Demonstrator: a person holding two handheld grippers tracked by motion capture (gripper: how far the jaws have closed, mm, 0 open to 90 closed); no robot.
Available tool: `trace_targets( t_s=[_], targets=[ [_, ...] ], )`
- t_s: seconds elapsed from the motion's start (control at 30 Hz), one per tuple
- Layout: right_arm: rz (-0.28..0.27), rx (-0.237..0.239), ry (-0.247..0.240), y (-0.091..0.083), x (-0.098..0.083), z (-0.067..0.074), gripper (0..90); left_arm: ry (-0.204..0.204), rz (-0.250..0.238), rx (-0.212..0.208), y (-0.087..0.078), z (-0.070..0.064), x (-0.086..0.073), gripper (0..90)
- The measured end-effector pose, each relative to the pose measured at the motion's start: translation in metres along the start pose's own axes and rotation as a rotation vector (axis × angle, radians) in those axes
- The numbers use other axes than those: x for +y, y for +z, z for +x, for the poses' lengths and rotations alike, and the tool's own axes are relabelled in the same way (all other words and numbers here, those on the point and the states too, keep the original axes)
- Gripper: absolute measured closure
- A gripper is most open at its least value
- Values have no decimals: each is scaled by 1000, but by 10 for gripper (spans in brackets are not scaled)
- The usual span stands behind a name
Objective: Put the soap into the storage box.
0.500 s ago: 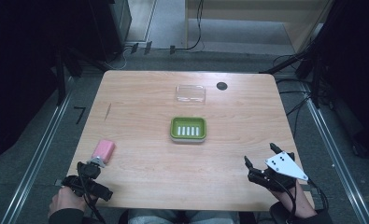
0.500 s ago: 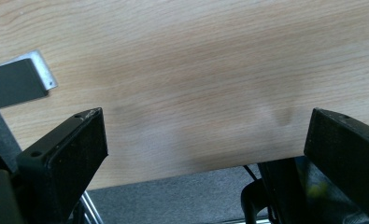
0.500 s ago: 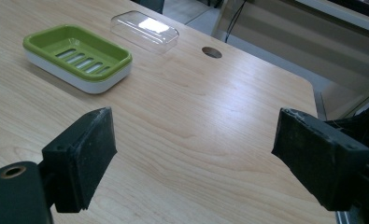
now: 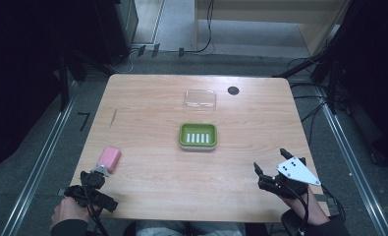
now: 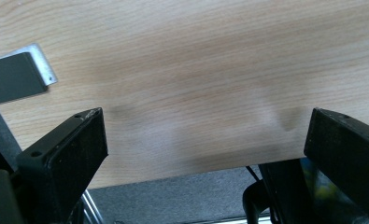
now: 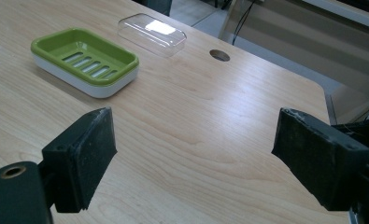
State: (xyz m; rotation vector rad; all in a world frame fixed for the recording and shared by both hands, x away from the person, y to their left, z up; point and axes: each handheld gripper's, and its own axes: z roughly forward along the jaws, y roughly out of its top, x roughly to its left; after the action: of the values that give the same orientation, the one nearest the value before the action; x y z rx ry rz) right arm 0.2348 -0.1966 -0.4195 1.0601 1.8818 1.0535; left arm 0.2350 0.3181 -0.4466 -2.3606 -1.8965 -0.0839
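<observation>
A pink soap bar (image 4: 109, 159) lies near the table's front left. My left gripper (image 4: 96, 179) sits just behind it at the near-left corner. In the left gripper view this gripper (image 5: 205, 126) stands open, with bare wood and the table's edge between its jaws. A green soap dish (image 4: 197, 136) with a slotted floor rests mid-table, also seen as the soap dish (image 6: 85, 59) in the right gripper view. A clear lid (image 4: 200, 99) lies beyond it, the same lid (image 6: 152, 32). My right gripper (image 4: 269, 161) is at the near-right, and it (image 6: 196, 135) is open and empty.
The wooden table (image 4: 147, 108) has a round black hole (image 4: 233, 90) at the back right. A grey metal plate (image 5: 18, 74) shows by the table's edge in the left gripper view. Dark floor, rails and cables surround the table.
</observation>
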Motion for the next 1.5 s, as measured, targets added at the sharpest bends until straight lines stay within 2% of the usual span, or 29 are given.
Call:
trace_targets(
  t_s=[0.1,0.17,0.3,0.4,0.5,0.67,0.83,0.93,1.1,1.33,1.5],
  targets=[
    [1,3,4,2,1,0,135,-2,-11,-3,0,1,0,0],
    [0,12,0,2,2,2,135,3,-18,-26,2,4,3,0],
    [0,16,-16,2,4,5,135,11,-16,-38,3,7,6,0],
    [1,15,-10,3,4,5,135,15,-22,-54,4,8,12,0],
    [12,26,-24,5,5,7,135,22,-39,-73,3,10,16,0],
    [4,19,-11,4,4,5,135,18,-49,-70,2,11,17,0],
    [6,32,-21,7,6,8,135,15,-68,-69,-1,13,18,0],
    [5,36,-25,8,7,8,135,20,-48,-82,1,19,22,0],
    [5,41,-22,9,7,8,135,23,-70,-75,-4,20,28,0],
    [3,42,-21,10,8,9,135,15,-71,-82,-5,26,38,0],
    [4,42,-28,10,8,9,135,29,-66,-88,-7,28,48,0]
  ],
)
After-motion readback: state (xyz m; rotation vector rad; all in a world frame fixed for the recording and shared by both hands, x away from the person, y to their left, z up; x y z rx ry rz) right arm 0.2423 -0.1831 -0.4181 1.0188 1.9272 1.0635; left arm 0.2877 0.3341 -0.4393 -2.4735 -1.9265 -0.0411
